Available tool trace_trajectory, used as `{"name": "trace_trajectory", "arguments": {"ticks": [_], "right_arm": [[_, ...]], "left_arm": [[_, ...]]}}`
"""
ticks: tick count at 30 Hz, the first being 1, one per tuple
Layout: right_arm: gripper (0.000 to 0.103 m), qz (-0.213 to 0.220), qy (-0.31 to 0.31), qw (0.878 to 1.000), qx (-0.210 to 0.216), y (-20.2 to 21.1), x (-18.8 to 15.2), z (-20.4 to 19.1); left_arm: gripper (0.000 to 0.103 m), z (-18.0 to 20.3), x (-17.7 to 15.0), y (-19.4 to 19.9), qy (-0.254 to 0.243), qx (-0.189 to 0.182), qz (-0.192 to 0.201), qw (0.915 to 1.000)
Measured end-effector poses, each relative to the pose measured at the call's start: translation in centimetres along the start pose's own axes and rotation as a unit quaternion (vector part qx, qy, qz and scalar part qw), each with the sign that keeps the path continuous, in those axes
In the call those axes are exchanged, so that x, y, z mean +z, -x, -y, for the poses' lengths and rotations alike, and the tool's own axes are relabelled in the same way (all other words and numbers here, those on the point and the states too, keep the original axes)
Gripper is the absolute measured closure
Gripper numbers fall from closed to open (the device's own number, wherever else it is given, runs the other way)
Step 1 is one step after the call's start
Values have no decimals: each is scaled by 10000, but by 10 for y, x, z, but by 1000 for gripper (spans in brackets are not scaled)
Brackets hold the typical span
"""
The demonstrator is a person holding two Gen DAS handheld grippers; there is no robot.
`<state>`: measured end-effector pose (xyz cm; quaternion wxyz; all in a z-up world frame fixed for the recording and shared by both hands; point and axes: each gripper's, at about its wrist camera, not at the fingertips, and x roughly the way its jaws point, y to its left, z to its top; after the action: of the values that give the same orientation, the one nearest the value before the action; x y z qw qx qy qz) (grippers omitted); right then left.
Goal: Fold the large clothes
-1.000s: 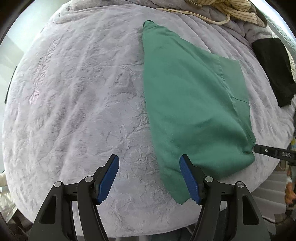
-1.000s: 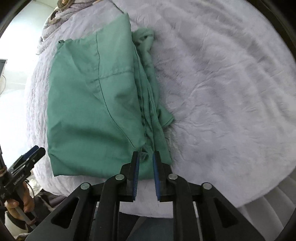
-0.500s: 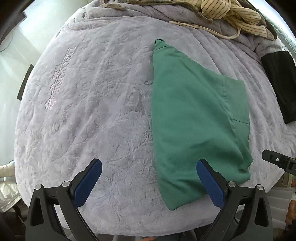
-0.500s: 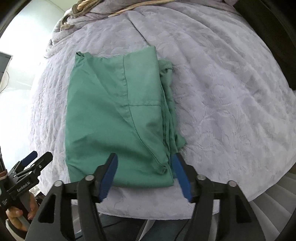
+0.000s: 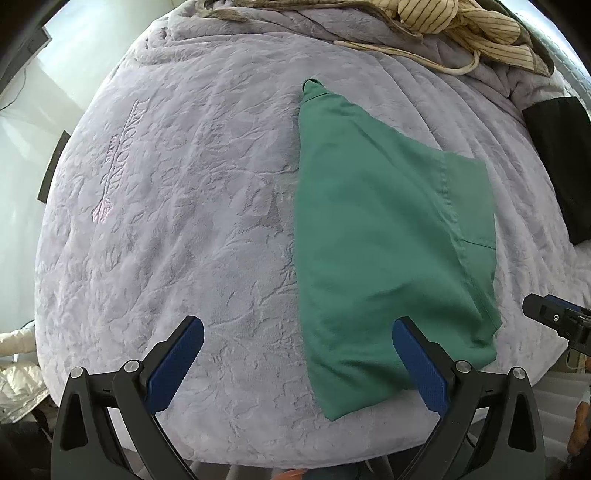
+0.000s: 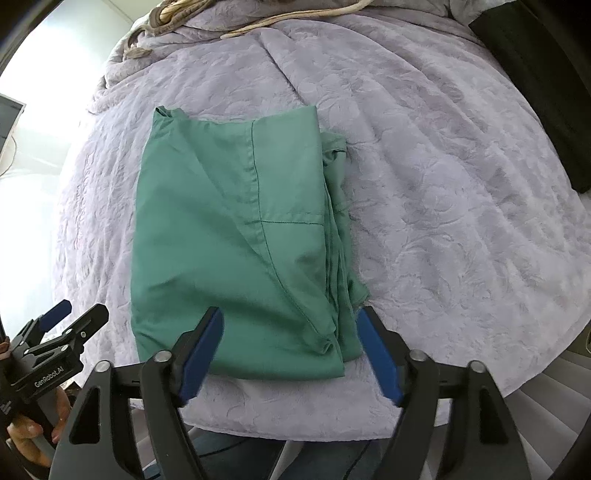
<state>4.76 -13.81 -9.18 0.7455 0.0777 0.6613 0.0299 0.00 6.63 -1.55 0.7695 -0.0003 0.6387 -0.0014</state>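
Releasing: right gripper (image 6: 290, 347) is now standing with its jaws wide apart over the near edge of the green garment (image 6: 236, 236); a second ago they were pinched together there.
Left gripper (image 5: 297, 363): is gaping wider than a second ago, empty, hovering by the garment's near left corner.
Garment: is lying folded flat on the lavender bedspread (image 6: 443, 184), loose layers bunching along its right edge.
Meaning: a fold is apparently just being finished; the next one is probably waiting.
Beyond the garment: striped laundry (image 5: 443, 18) and a black cloth (image 5: 561, 166) are lying.

Bright left-side daylight, fisheye-bent edges, slight blur.
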Motion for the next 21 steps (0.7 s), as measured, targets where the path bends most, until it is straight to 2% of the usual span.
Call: {"name": "trace_trajectory", "arguments": {"ticks": [9, 21], "right_arm": [[16, 202, 187, 9990, -342, 7, -2, -5], [14, 356, 68, 9965, -747, 12, -6, -1]], "left_arm": [[1, 4, 4, 2, -82, 74, 18, 9999], [1, 4, 4, 3, -138, 78, 48, 9999]]}}
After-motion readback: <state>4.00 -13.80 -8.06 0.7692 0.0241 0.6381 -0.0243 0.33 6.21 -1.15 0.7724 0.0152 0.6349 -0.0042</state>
